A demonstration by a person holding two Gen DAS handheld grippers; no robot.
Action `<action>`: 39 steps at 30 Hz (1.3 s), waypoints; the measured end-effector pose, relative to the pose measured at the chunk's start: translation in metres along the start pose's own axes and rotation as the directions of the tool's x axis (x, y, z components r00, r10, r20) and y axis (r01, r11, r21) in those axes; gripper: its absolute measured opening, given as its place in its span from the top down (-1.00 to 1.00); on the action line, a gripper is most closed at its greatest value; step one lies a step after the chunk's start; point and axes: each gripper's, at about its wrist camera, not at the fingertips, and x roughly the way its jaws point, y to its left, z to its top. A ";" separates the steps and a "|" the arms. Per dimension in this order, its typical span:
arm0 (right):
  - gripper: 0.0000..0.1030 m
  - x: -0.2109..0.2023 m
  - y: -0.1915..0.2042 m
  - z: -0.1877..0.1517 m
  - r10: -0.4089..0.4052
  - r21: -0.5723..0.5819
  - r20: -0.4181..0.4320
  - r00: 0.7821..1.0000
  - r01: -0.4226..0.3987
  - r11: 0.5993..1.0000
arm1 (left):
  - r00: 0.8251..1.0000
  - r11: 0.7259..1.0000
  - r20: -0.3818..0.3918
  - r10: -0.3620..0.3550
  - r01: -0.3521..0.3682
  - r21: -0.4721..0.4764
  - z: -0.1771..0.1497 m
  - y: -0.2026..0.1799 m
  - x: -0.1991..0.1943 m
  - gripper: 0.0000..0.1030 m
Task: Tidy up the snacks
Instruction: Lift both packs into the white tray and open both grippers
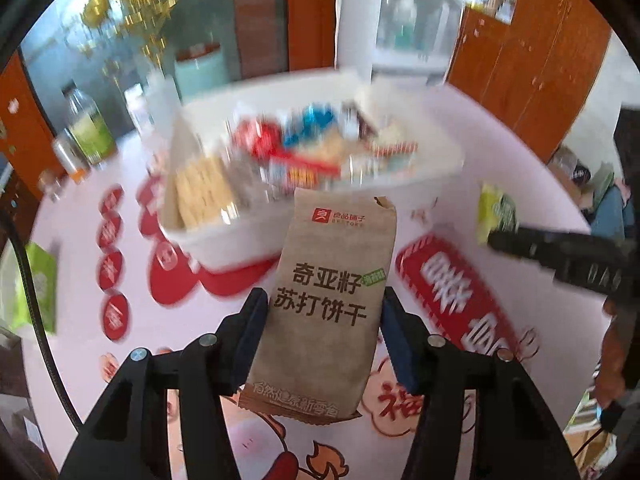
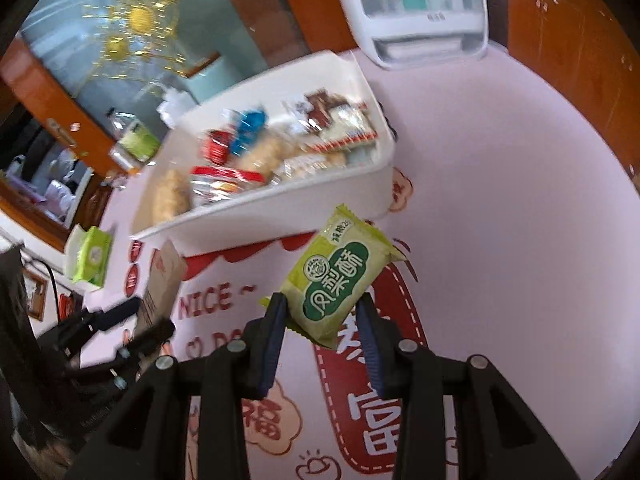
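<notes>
My left gripper (image 1: 323,300) is shut on a brown paper cracker packet (image 1: 332,280), which stands upright between the blue pads, lifted above the pink tablecloth. Just behind it is a white bin (image 1: 240,236) filled with several snack packs. My right gripper (image 2: 320,308) is shut on a small green pastry packet (image 2: 340,276), tilted, in front of the same white bin (image 2: 280,208). In the left wrist view the right gripper (image 1: 500,240) and its green packet (image 1: 494,212) show at the right. The right wrist view shows the left gripper (image 2: 132,320) with the brown packet (image 2: 162,284) at the left.
A green tissue pack (image 2: 92,256) lies at the table's left edge. A bottle with a green label (image 1: 86,128) and a can stand at the back left. A white clear-fronted cabinet (image 1: 400,24) stands behind the bin. Wooden cupboards line the back.
</notes>
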 end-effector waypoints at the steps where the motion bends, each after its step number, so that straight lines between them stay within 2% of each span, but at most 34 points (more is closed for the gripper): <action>1: 0.31 -0.007 0.004 0.003 0.012 -0.012 0.010 1.000 -0.012 1.000 | 1.000 1.000 0.017 0.005 -0.005 0.002 0.010 0.001 -0.006 -0.06; 8: 0.30 -0.069 0.033 0.046 0.074 -0.139 0.141 0.987 -0.055 0.989 | 0.984 1.000 0.174 0.029 -0.027 -0.015 0.081 0.006 -0.077 -0.06; 13: 0.30 -0.110 0.063 0.089 0.089 -0.249 0.254 0.963 -0.023 0.968 | 0.972 0.998 0.231 0.053 -0.042 -0.056 0.126 0.014 -0.101 -0.07; 17: 0.30 -0.124 0.080 0.120 0.088 -0.291 0.311 0.946 0.007 0.957 | 0.954 0.993 0.279 0.106 -0.090 -0.072 0.155 0.016 -0.112 -0.07; 20: 0.30 -0.121 0.086 0.140 0.081 -0.298 0.314 0.946 0.017 0.954 | 0.948 0.990 0.290 0.131 -0.107 -0.096 0.175 0.019 -0.114 -0.07; 24: 0.30 -0.107 0.090 0.156 0.059 -0.299 0.298 0.953 0.034 0.954 | 0.948 0.983 0.272 0.163 -0.135 -0.121 0.188 0.020 -0.103 -0.07; 29: 0.29 -0.080 0.084 0.170 0.025 -0.279 0.254 0.967 0.048 0.959 | 0.957 0.979 0.232 0.176 -0.145 -0.146 0.189 0.022 -0.080 -0.08; 33: 0.27 -0.057 0.077 0.179 0.016 -0.256 0.210 0.978 0.039 0.966 | 0.955 0.972 0.210 0.207 -0.177 -0.154 0.192 0.024 -0.059 -0.09; 34: 0.26 -0.052 0.075 0.181 0.014 -0.249 0.195 0.981 0.036 0.968 | 0.956 0.971 0.207 0.209 -0.179 -0.156 0.192 0.025 -0.055 -0.11; 36: 0.24 -0.041 0.070 0.186 0.029 -0.234 0.157 0.987 0.009 0.972 | 0.958 0.971 0.196 0.210 -0.180 -0.159 0.194 0.028 -0.047 -0.53; 37: 0.21 -0.036 0.067 0.189 0.022 -0.218 0.143 0.989 0.009 0.976 | 0.959 0.970 0.194 0.208 -0.177 -0.165 0.194 0.029 -0.045 -0.81; 39: 0.12 -0.030 0.062 0.192 0.024 -0.189 0.131 0.991 0.002 0.982 | 0.956 0.967 0.203 0.212 -0.176 -0.185 0.194 0.032 -0.044 -0.86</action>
